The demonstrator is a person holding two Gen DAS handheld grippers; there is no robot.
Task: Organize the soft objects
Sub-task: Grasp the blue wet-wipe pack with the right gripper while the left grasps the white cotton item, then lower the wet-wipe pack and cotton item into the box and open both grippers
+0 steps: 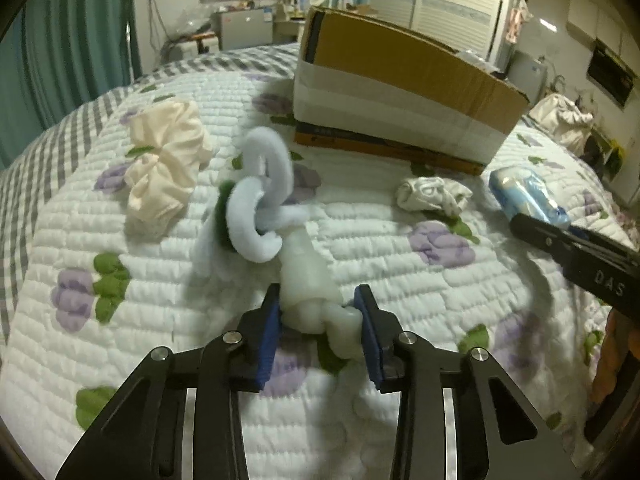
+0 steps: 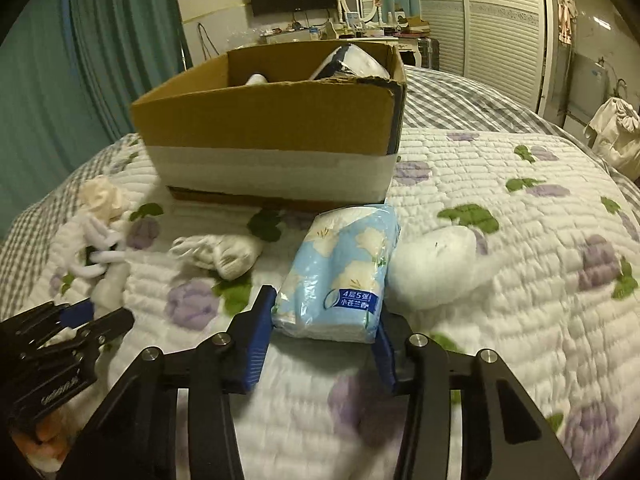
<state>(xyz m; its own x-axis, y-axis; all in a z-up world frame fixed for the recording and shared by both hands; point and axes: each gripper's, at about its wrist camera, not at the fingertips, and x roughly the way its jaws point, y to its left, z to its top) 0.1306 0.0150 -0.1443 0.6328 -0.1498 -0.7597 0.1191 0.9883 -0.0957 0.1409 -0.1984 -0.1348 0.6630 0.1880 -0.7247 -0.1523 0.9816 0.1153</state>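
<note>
Fluffy white toy (image 1: 280, 216) is pinched in left gripper (image 1: 320, 320), tissue pack (image 2: 340, 276) clamped in right gripper (image 2: 324, 340). Imo lift both clear of the quilt (image 2: 500, 320) b4 swinging over the box (image 2: 272, 136) rim.

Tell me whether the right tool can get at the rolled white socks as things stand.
Probably not yet: the right tool is shut on the tissue pack. The socks lie uncovered on the quilt just left of it, so once it lets go the way looks free.

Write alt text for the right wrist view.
The right gripper clamps a blue floral tissue pack on a flowered quilt, facing an open cardboard box. Rolled white socks lie left of the pack.
</note>
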